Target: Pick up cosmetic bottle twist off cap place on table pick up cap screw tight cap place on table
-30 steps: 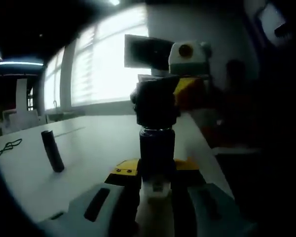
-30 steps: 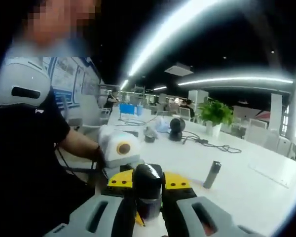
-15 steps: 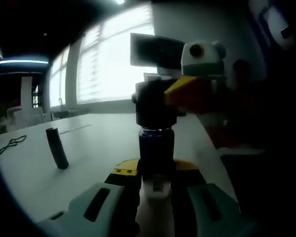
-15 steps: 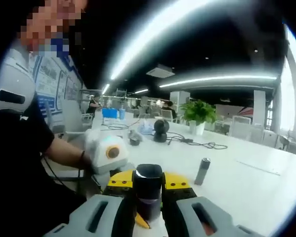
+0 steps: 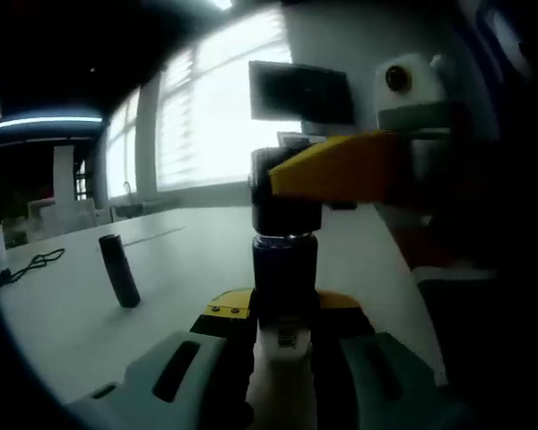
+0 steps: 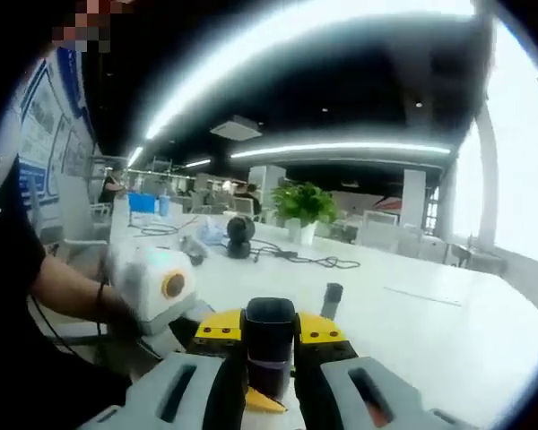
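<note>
A dark cosmetic bottle (image 5: pixel 285 269) stands upright between the jaws of my left gripper (image 5: pixel 283 313), which is shut on its body. Its black cap (image 5: pixel 285 202) sits on the neck. My right gripper (image 5: pixel 336 170) comes in from the right with yellow jaws shut on that cap. In the right gripper view the black cap (image 6: pixel 270 330) is pinched between my right gripper's (image 6: pixel 270 354) jaws, with the bottle's purplish body just below. My left gripper (image 6: pixel 157 287), held by a hand, shows at the left.
A white table (image 5: pixel 188 260) stretches ahead, with a small dark cylinder (image 5: pixel 120 270) standing on it, the same cylinder (image 6: pixel 330 300) beyond the cap. A cable (image 5: pixel 31 264), a plant (image 6: pixel 303 206) and office desks lie farther off. Bright windows (image 5: pixel 215 116) are behind.
My right gripper has rolled around the cap, its yellow jaw swinging across and its body moving right in the left gripper view. The bottle stays held in the left gripper.
</note>
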Motion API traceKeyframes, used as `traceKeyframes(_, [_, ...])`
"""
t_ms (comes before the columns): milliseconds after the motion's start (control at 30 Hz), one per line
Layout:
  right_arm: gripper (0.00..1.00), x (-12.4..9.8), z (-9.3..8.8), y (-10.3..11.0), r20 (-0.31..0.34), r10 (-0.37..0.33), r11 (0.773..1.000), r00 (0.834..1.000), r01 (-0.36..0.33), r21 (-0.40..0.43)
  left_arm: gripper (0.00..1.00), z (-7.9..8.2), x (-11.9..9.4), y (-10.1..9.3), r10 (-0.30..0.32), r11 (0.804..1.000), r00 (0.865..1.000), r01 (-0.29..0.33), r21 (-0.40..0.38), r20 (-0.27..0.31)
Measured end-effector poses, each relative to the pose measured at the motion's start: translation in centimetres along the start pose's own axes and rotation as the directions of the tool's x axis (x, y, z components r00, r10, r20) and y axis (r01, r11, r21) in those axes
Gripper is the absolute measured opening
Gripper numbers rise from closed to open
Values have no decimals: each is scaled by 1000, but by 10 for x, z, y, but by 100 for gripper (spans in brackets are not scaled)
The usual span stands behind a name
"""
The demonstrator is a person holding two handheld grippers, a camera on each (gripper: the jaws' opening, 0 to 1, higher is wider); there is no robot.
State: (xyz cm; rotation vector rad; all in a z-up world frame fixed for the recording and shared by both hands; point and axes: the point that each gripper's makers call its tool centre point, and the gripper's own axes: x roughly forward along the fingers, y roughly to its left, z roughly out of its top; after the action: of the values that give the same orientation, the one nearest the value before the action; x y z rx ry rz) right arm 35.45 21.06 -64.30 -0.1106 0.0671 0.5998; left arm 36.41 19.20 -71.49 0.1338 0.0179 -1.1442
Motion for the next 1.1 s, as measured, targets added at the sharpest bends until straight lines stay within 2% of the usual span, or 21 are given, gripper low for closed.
traceKeyframes(67, [14,-1,0,-3,24,-50,999,998,49,17,13,0,0,0,1,1000,1000,-1,1,0])
traceKeyframes(167, [14,-3,-1,-5,36,-94,993,995,91,75,13,0,0,0,4,1000,1000,-4,6,2])
traceKeyframes(300, [14,-5,-1,-8,48,-143,985,989,138,102,13,0,0,0,4,1000,1000,-4,7,4])
traceKeyframes(467, [14,-4,-1,-8,54,-162,982,985,155,110,13,0,-1,0,5,1000,1000,-5,5,4])
traceKeyframes(700, [16,-2,0,-6,65,-132,989,989,127,75,13,0,-1,1,5,1000,1000,-5,2,7])
traceKeyframes(733, [21,-1,1,-2,69,-104,993,992,99,67,13,0,-1,1,4,1000,1000,-4,2,8])
traceKeyframes(767, [29,0,8,1,117,-73,997,990,68,46,13,0,-1,1,3,1000,1000,-3,7,10])
traceKeyframes(800, [36,-1,10,1,135,-69,997,988,63,45,13,0,-1,1,2,1000,1000,-2,7,10])
traceKeyframes(900, [33,-4,11,0,139,-49,998,989,43,44,13,1,-1,1,-1,1000,1000,1,5,12])
traceKeyframes(1000, [33,-4,10,-3,146,2,997,989,-13,72,13,1,-1,1,-3,1000,1000,3,6,14])
traceKeyframes(1100, [34,-5,14,-9,178,45,997,983,-55,57,13,1,-1,1,-5,1000,1000,5,6,16])
